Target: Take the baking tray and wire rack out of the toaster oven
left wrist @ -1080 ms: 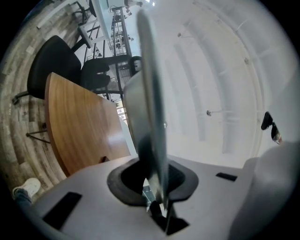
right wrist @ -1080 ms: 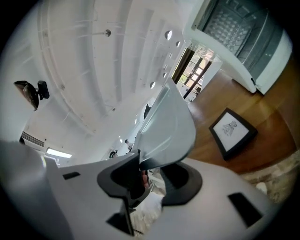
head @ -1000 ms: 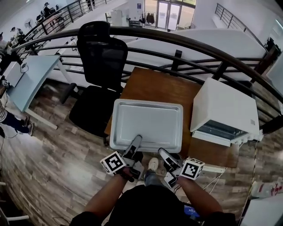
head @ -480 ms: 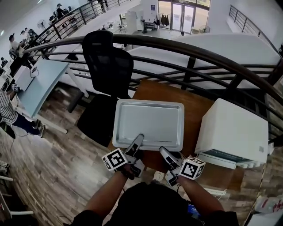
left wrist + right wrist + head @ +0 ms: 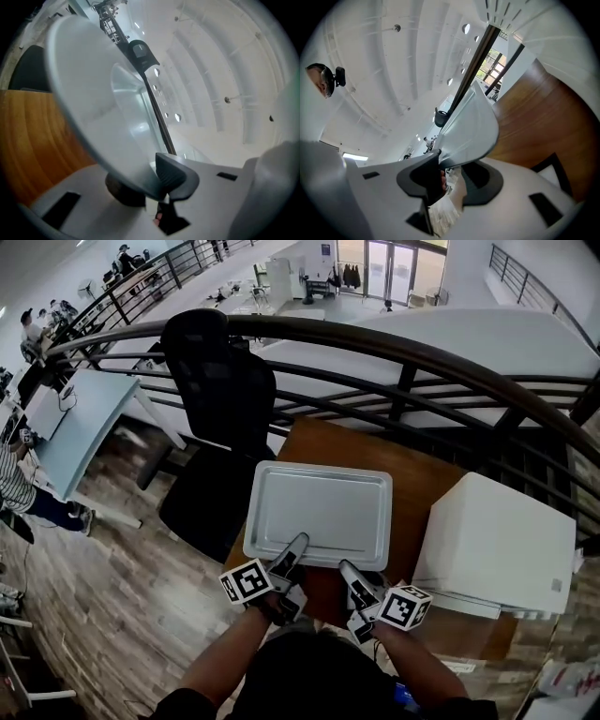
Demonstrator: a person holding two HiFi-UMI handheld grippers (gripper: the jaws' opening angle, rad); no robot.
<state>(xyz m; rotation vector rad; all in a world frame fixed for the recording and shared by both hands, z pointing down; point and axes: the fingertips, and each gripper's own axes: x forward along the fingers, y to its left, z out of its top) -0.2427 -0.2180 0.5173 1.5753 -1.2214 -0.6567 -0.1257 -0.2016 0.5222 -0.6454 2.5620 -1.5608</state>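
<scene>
- Wood-plank flooring (image 5: 112, 596) and a curved dark metal railing (image 5: 403, 343) are framing a brown wooden tabletop (image 5: 375, 451) on a mezzanine, with a black office chair (image 5: 220, 381) standing beyond its left edge.
- Over that tabletop's left part, a shallow rectangular silver metal baking tray (image 5: 323, 507) is lying roughly level, with its left side overhanging the edge. I cannot tell whether it is resting on the wood or hanging just above it.
- Both the left gripper (image 5: 295, 552) and the right gripper (image 5: 347, 570) are clenching the tray's near rim, their fingers (image 5: 174, 174) pinching the thin lip from above and below. This two-point hold is probably stopping the wide sheet from tipping.
- Matte, smooth and rounded at its corners, the tray is looking light and stiff, and likely slippery against the ribbed dark pads.
- Near it on the right, a boxy white toaster oven (image 5: 497, 540) is sitting on the same tabletop, so the tray is already out. The wire rack is showing in no view.
</scene>
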